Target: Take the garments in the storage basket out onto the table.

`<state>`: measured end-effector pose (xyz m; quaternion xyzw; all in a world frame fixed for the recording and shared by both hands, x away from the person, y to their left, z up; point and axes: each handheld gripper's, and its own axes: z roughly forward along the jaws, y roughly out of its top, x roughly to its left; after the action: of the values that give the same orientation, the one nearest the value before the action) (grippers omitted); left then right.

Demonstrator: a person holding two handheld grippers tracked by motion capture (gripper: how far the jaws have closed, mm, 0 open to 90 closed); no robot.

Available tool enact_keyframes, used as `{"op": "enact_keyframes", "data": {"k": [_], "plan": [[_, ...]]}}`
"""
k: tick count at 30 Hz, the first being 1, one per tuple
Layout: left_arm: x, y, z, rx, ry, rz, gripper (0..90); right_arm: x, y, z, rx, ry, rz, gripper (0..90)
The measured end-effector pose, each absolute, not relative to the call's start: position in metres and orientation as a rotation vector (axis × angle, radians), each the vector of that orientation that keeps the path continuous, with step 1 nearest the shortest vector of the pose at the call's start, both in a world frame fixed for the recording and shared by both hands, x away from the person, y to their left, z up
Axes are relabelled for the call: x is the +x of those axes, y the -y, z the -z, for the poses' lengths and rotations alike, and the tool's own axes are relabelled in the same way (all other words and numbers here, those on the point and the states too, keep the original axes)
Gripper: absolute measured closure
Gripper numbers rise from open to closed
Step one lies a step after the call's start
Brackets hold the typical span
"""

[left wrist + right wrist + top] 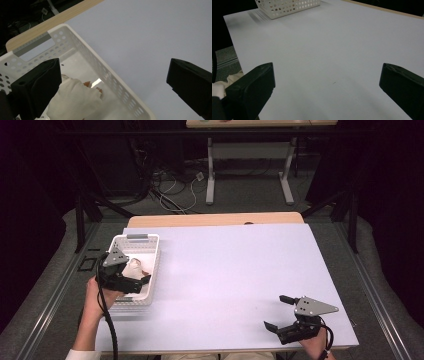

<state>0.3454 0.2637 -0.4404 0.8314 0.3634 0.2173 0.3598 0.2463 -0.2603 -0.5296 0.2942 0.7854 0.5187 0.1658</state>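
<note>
On the left side of the desk (225,270), which is covered by a pale lavender sheet, stands a white perforated plastic basket (152,265) with a slot handle at its far end. Inside the basket lies a crumpled cream-white cloth (132,269) with small orange-brown marks; in the left gripper view the cloth (75,100) rests on the basket floor against the near left part, close to the long perforated wall (110,75).

The left hand-held gripper (136,285) hangs over the near end of the basket, held by the person's left hand (95,295), with its black cable trailing toward the near edge. Its jaws stand wide apart and hold nothing; in the left gripper view one jaw sits over the basket just beside the cloth, the other over the bare sheet outside the basket wall. Whether the jaw touches the cloth I cannot tell.

The right hand-held gripper (277,312) is at the near right corner of the desk, well apart from the basket, held low over the sheet with its grey three-cornered plate on top. Its jaws also stand wide open and empty. In the right gripper view they frame bare sheet, with the basket (289,6) far off at the top left.
</note>
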Motion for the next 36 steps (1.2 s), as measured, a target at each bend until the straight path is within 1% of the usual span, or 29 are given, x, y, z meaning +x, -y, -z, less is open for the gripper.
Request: {"op": "enact_keyframes", "data": {"k": [11,25,27,36], "plan": [[0.361,-0.274,0.433,2.170,-0.953,-0.535,0.0,0.247,0.260,0.531,0.850,-2.238,-1.478,0.0],[0.395,-0.287,0.436,2.343,-0.997,-0.493,0.0,0.248,0.261,0.532,0.847,-2.248,-1.483,0.0],[0.397,-0.288,0.437,2.343,-1.008,-0.489,0.0,0.248,0.261,0.532,0.846,-2.249,-1.482,0.0],[0.406,-0.292,0.441,2.468,-0.998,-0.465,0.0,0.248,0.260,0.532,0.849,-2.251,-1.481,0.0]]}}
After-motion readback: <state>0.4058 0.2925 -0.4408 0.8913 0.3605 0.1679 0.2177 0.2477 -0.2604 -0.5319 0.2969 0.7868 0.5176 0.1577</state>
